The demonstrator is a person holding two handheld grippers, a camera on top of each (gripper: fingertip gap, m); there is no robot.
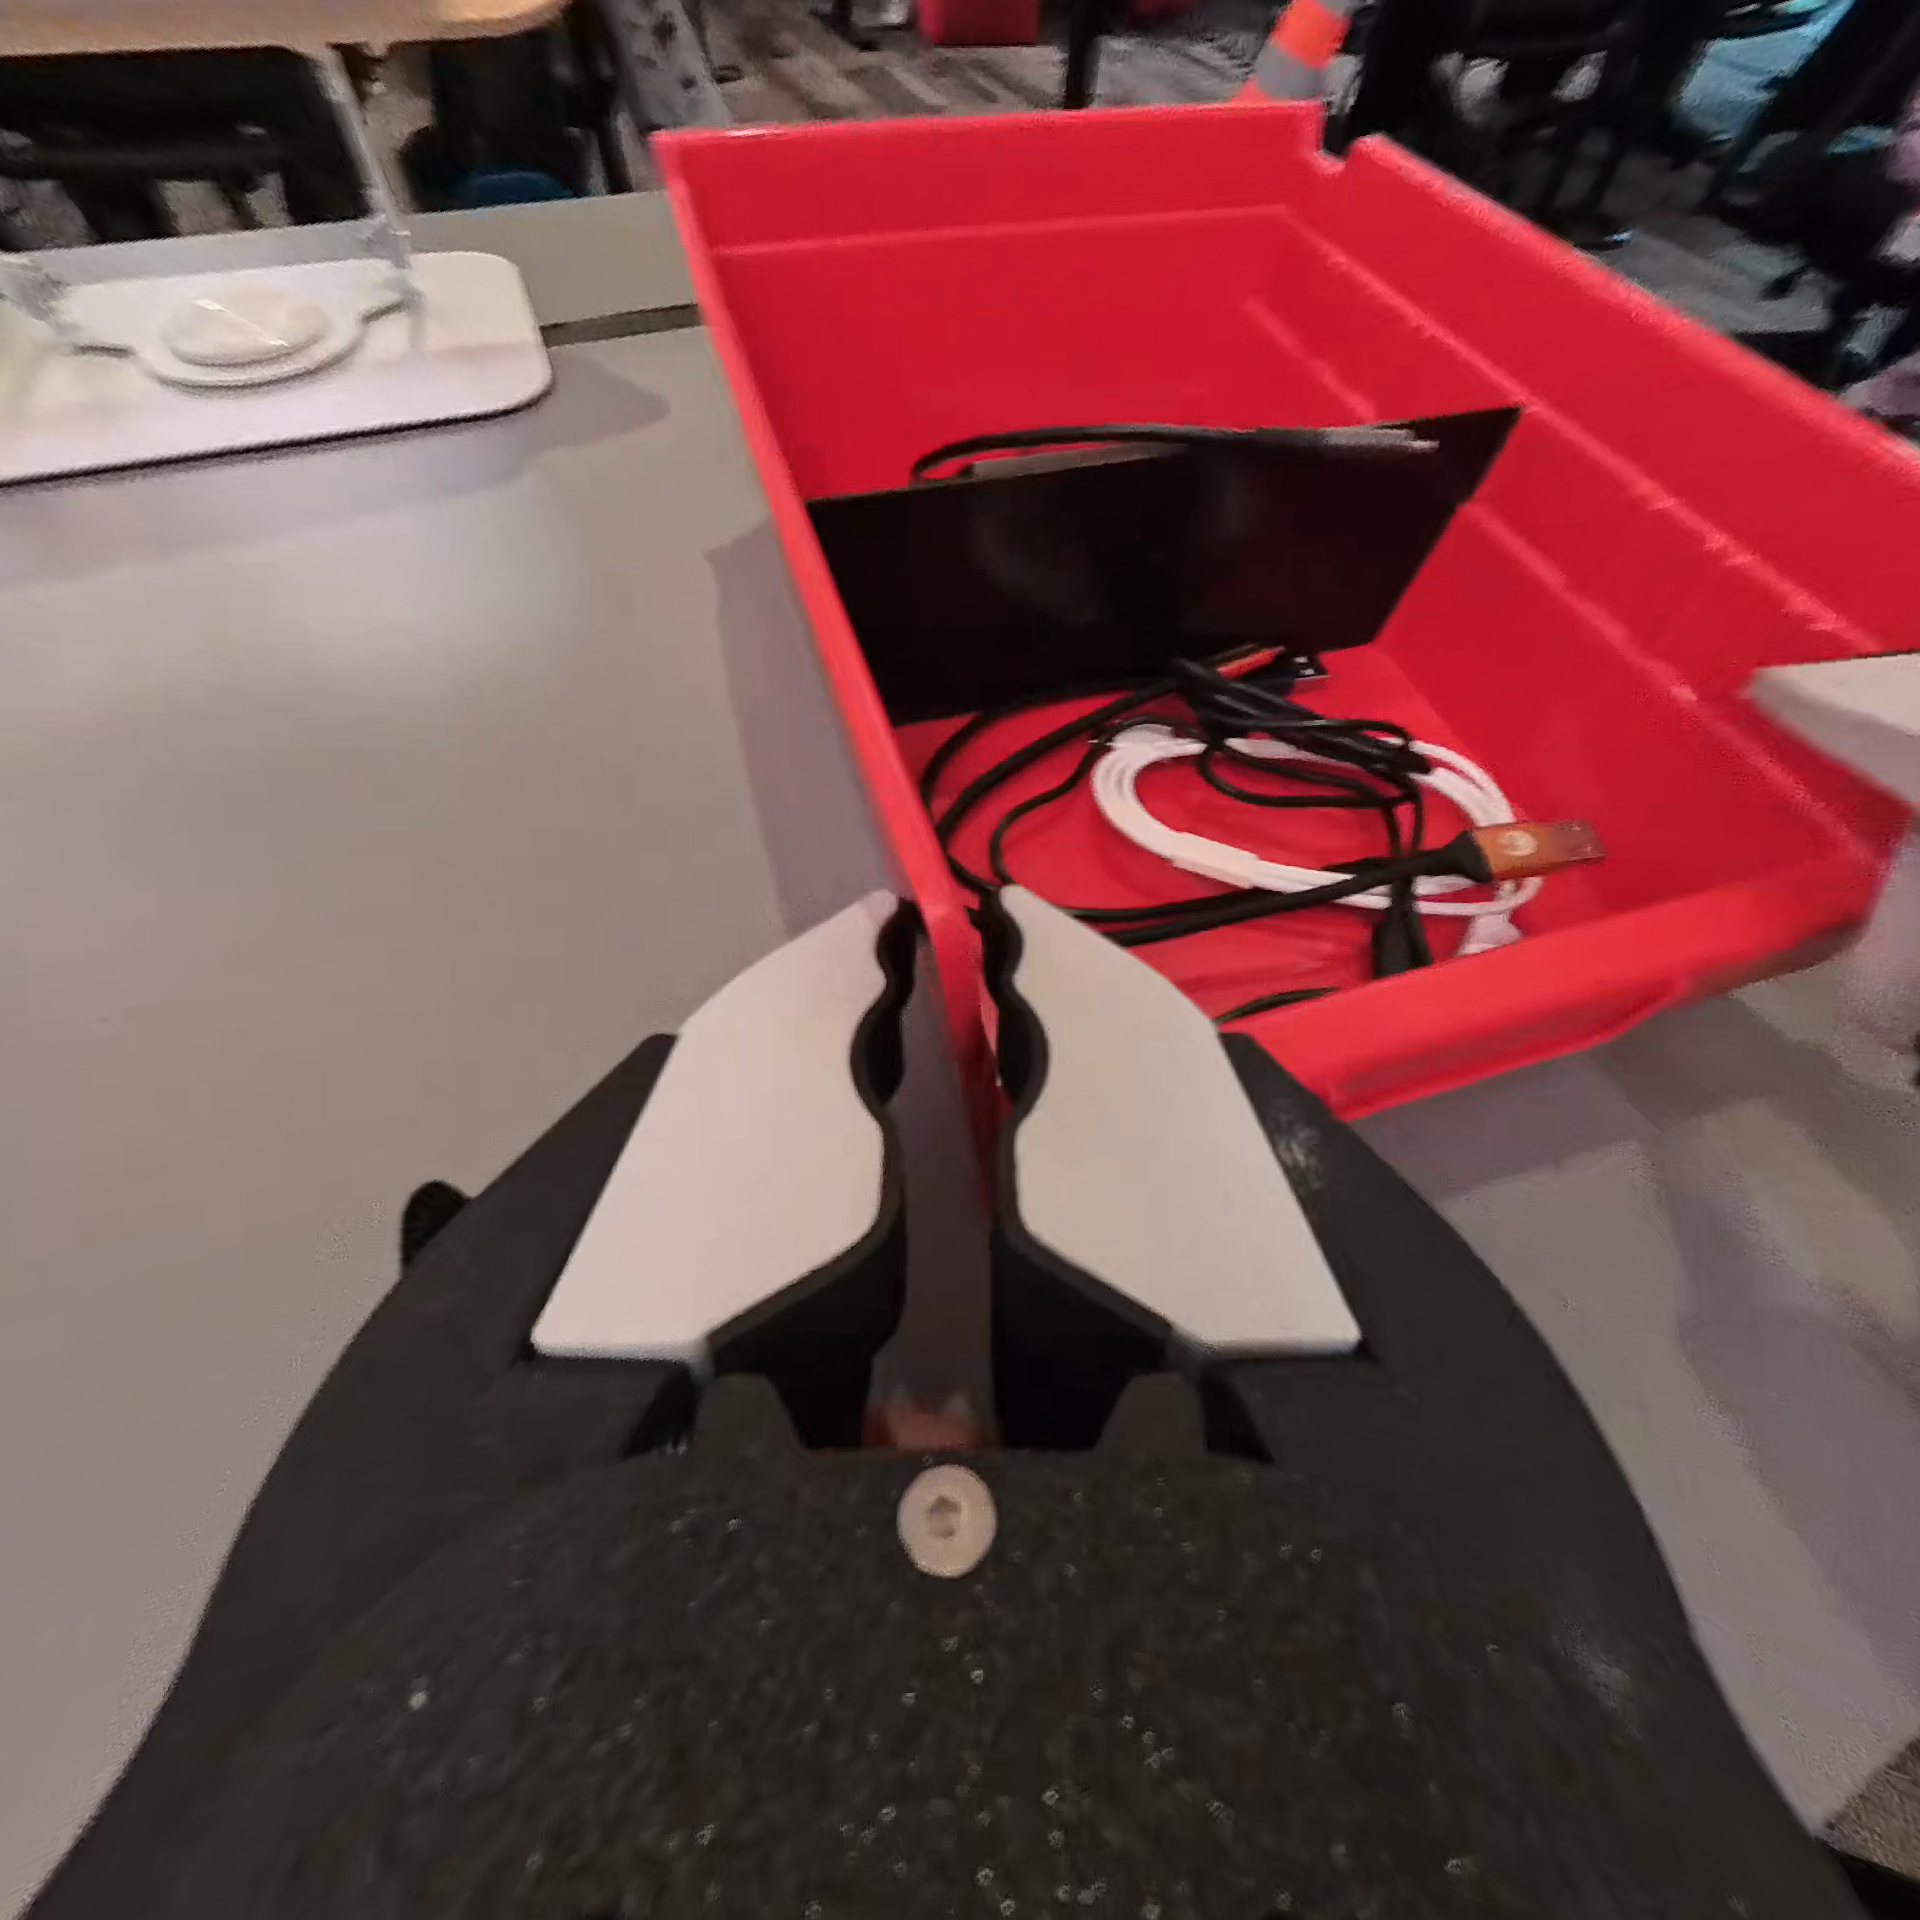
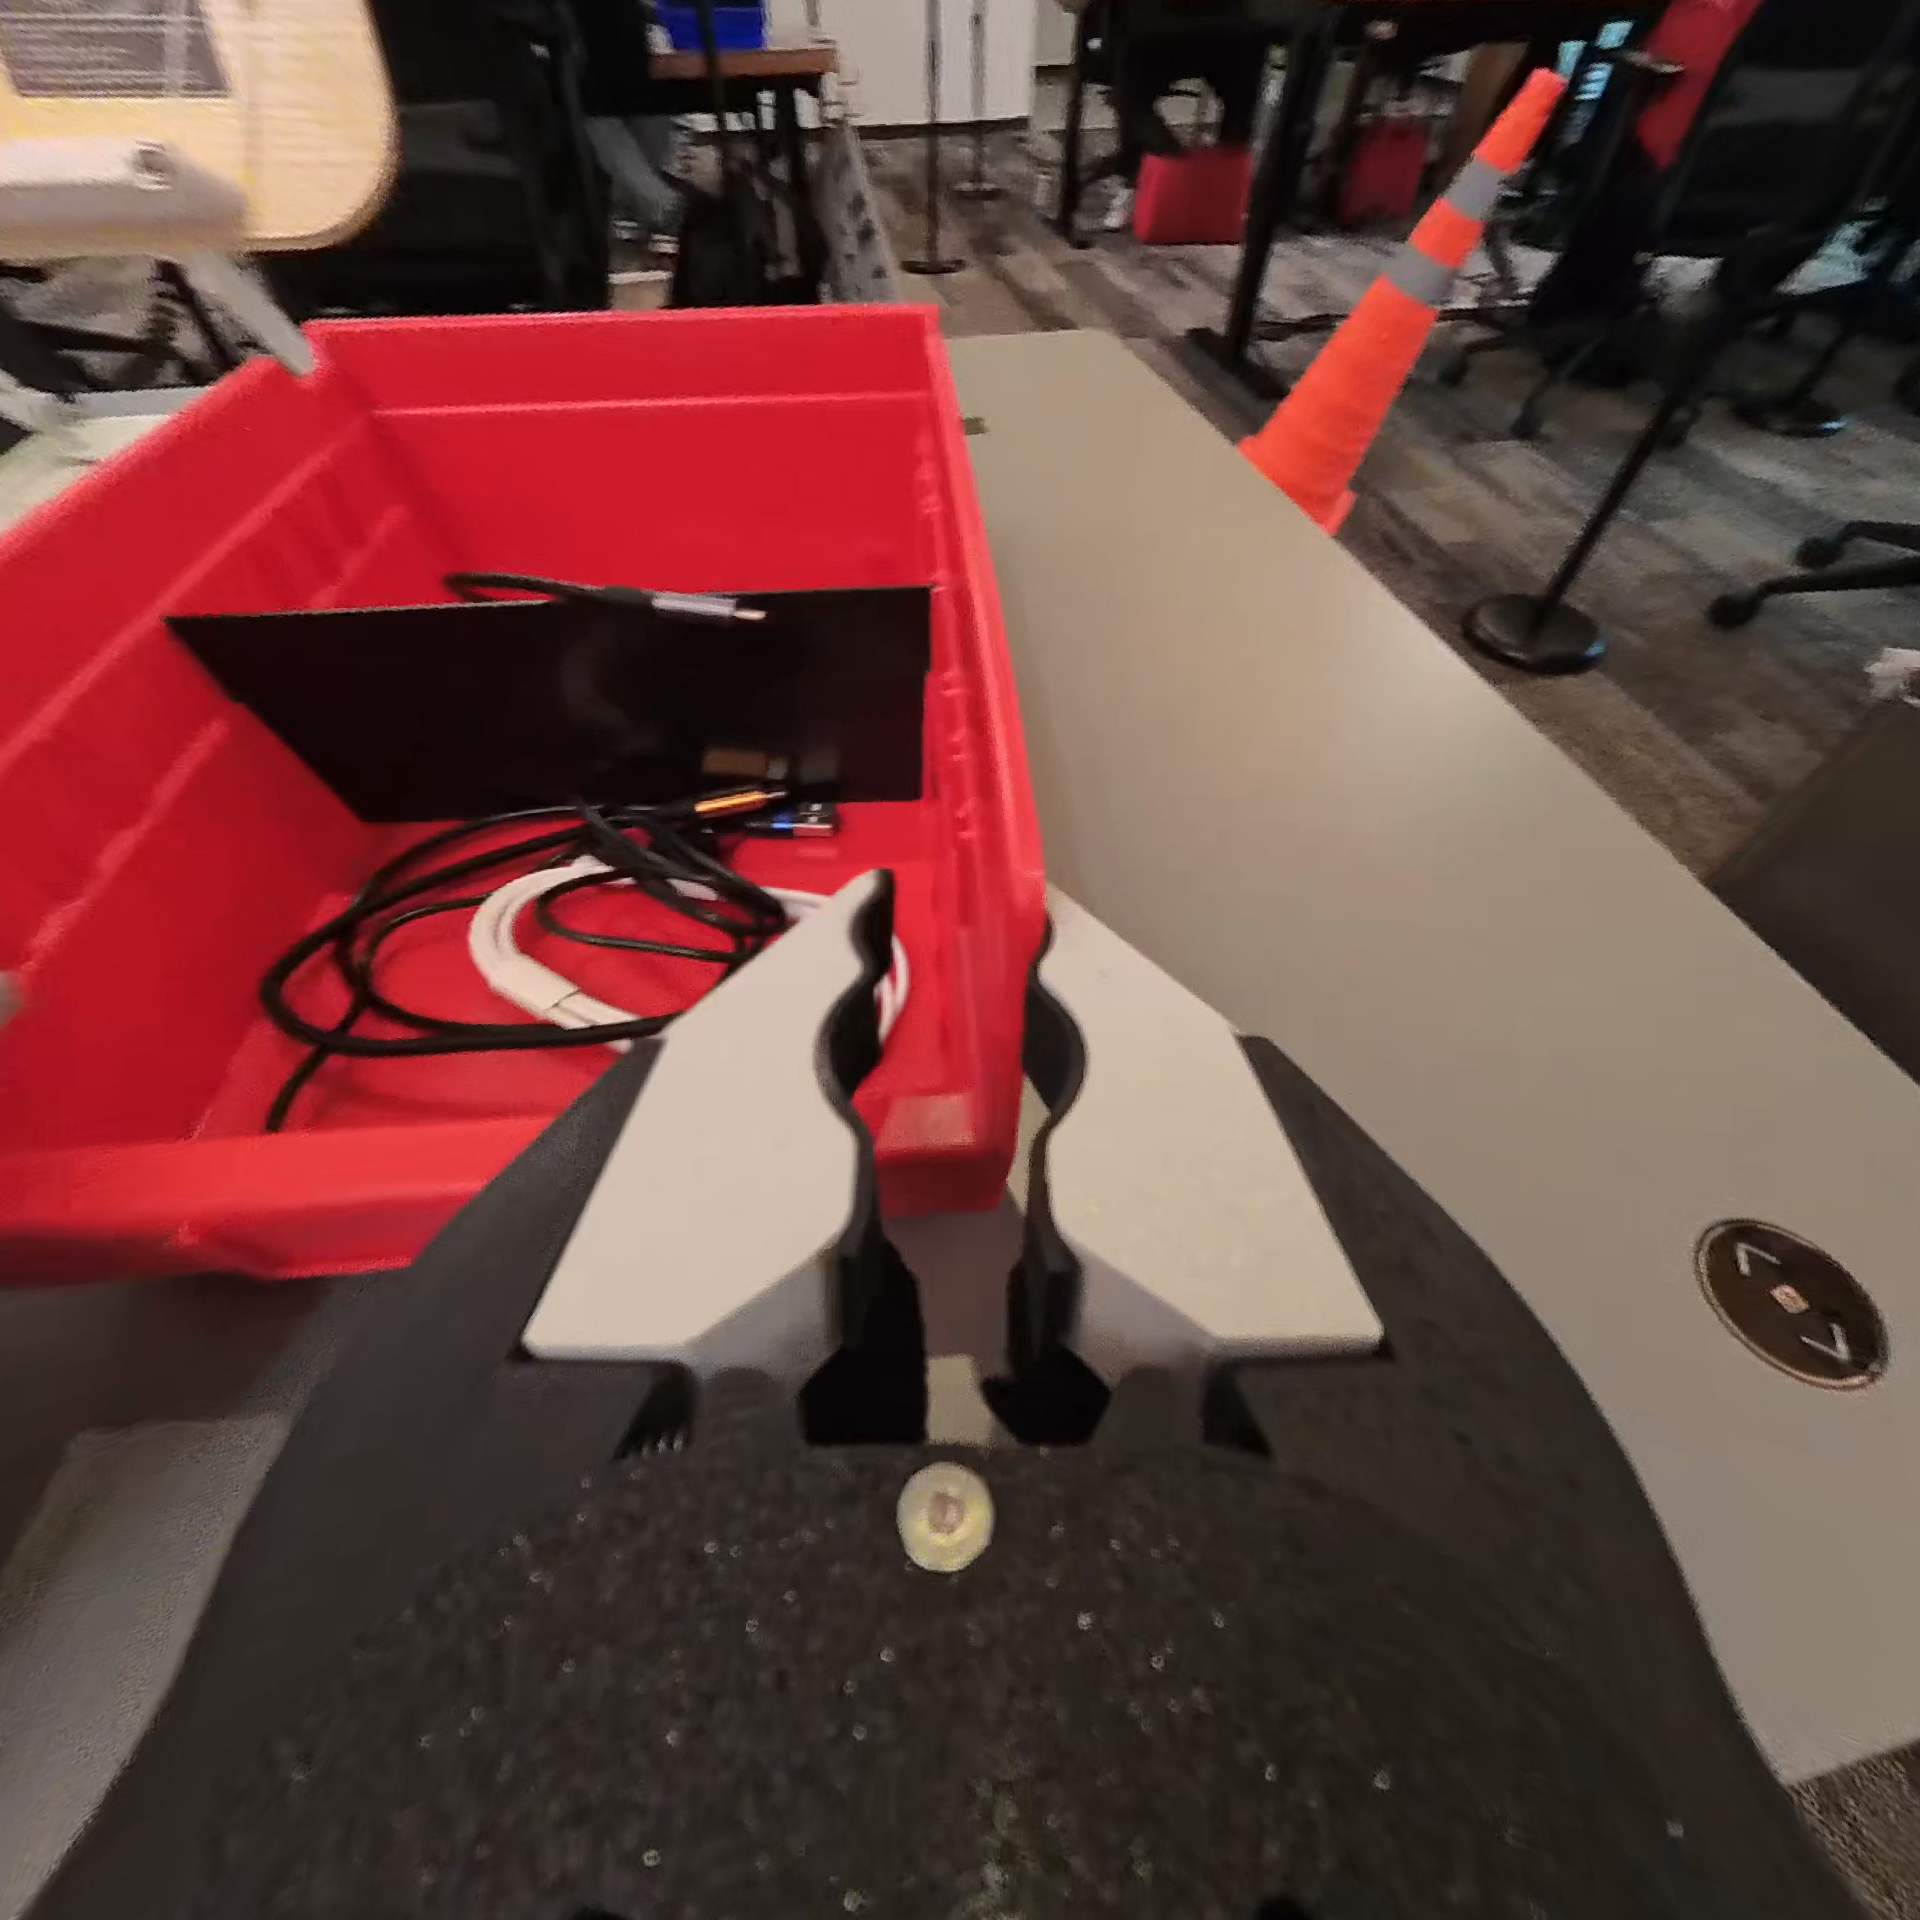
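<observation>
My left gripper [image 1: 951, 914] has its fingers narrowed down on the left wall of the red bin [image 1: 1039, 301], one finger outside, one inside, right at the near corner; my right gripper [image 2: 966, 914] straddles the opposite wall with a slightly wider gap, and I can't tell whether those fingers are actually pinching. The bin sits on the grey counter [image 1: 312, 831]. It looks like stiff, light plastic to me, smooth and maybe slippery, so the rim near the corners seems the best hold. Inside, a black divider [image 1: 1122, 561] stands across the middle; in front lie tangled black cables [image 1: 1039, 769], a coiled white cable [image 1: 1195, 831] and an orange plug [image 1: 1532, 847]
</observation>
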